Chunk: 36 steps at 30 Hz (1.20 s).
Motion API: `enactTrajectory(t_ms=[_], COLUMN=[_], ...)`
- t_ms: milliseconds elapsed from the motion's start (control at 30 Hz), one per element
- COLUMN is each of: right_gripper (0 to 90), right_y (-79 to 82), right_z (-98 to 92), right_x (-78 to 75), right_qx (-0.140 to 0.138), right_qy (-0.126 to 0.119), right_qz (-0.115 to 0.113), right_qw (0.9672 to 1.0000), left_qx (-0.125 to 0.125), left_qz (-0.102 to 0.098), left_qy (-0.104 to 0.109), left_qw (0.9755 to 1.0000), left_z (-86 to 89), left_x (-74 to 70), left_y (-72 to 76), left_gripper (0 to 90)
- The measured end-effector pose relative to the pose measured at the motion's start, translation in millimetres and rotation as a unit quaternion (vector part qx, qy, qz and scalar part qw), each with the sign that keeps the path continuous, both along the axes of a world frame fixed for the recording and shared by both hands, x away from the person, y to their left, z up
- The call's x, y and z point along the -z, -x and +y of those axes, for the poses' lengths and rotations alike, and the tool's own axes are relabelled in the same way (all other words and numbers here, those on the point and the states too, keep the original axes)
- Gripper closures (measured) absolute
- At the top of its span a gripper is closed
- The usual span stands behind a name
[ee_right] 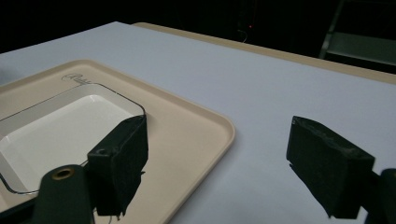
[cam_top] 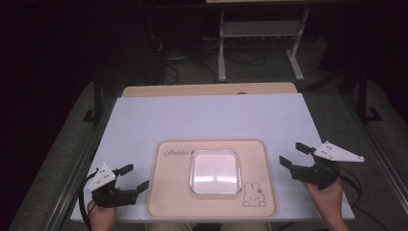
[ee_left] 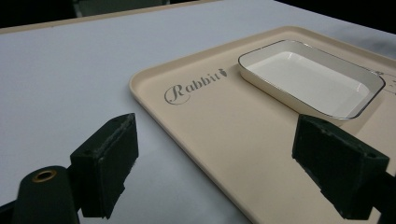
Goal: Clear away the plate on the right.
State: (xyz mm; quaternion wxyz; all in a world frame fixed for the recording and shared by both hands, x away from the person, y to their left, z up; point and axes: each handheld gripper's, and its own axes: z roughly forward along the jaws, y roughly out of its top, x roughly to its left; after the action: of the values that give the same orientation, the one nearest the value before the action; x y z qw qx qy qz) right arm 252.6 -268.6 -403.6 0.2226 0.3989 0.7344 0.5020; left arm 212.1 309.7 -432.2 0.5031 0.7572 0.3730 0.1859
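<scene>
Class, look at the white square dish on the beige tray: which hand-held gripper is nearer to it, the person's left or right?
Left, narrowly. The left hand-held gripper sits at the tray's left edge, the right hand-held gripper just off its right edge; both are open and apart from the dish.

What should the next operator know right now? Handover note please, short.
Left gripper: open, nothing between its jaws, at the left edge of the tray.
Right gripper: open, holding nothing, over bare table to the right of the tray.
White square dish: sits in the middle of the beige tray, looks empty, untouched by either gripper.
Done: nothing visibly handled.
Left: probably grasping the dish or tray; both grippers face it from either side.
</scene>
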Motion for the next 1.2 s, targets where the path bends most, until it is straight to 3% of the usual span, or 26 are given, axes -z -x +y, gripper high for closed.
enactTrajectory(t_ms=[467, 1200], right_gripper=[16.3, 15.9], right_y=[14.2, 32.9], right_z=[-5.7, -6.5], right_x=[7.3, 11.4], right_qx=[0.002, -0.019], right_qy=[0.015, 0.031], right_qz=[-0.003, -0.006], right_qw=[0.9999, 0.9993], left_qx=[-0.003, -0.005], left_qz=[0.002, 0.006], left_qy=[-0.001, -0.007], left_qw=[1.0000, 1.0000], left_z=[0.8, 2.2], left_x=[0.4, 1.2], left_y=[0.3, 0.2], left_gripper=[14.0, 14.0])
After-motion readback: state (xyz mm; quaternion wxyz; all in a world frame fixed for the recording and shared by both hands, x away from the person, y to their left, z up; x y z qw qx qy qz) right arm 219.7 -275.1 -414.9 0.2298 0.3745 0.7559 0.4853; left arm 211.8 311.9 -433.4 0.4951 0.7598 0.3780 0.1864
